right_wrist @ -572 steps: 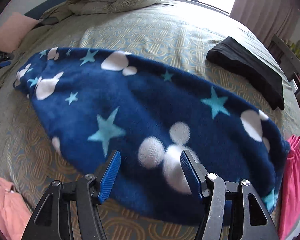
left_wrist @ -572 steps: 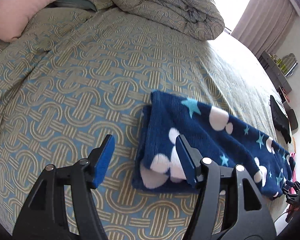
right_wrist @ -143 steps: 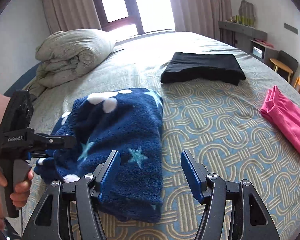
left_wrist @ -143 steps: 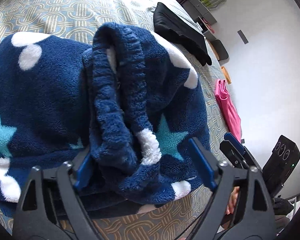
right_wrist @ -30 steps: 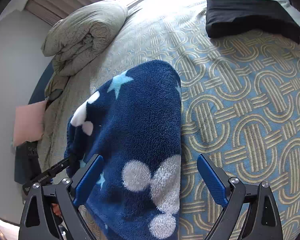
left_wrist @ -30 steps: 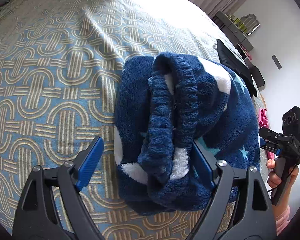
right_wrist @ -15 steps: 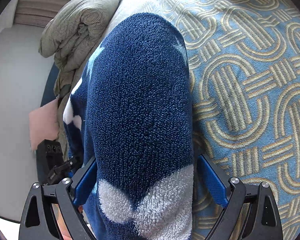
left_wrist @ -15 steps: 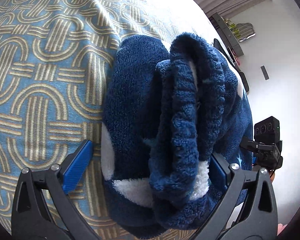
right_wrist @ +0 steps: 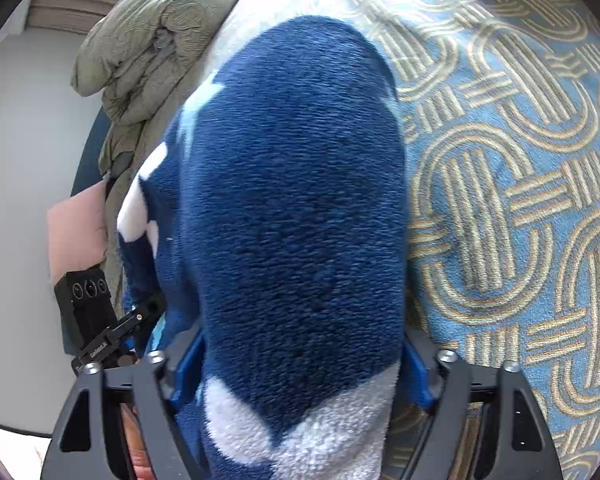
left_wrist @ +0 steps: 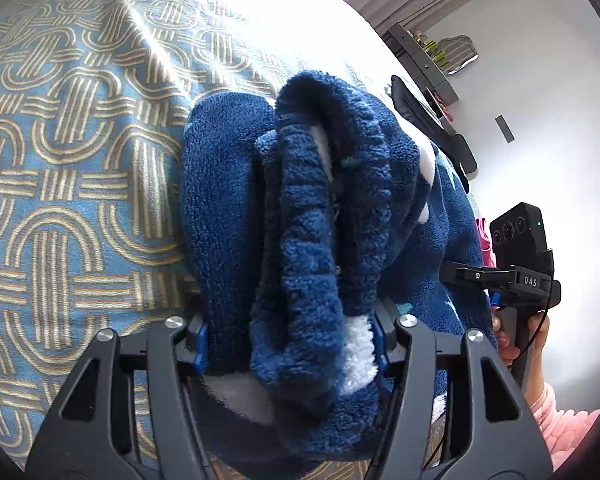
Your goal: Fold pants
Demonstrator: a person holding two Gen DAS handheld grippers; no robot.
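Observation:
The pants [left_wrist: 312, 216] are navy fleece with white spots and pale stars, folded into a thick bundle on the patterned bedspread [left_wrist: 60, 184]. My left gripper [left_wrist: 292, 344] is shut on the bundle's waistband end, its blue pads pressed into both sides. My right gripper [right_wrist: 300, 364] is shut on the opposite, smooth folded end of the pants [right_wrist: 296, 200]. Each gripper's body shows in the other's view, the right one [left_wrist: 516, 276] and the left one [right_wrist: 96, 320].
A rolled grey-green duvet [right_wrist: 152, 40] and a pink pillow [right_wrist: 76, 232] lie at the head of the bed. A folded black garment [left_wrist: 432, 128] and a pink garment [left_wrist: 482, 232] lie beyond the bundle. A shelf [left_wrist: 424, 60] stands by the wall.
Both grippers have moved in onto the bundle's two ends and closed from wide open to clamped on the fleece.

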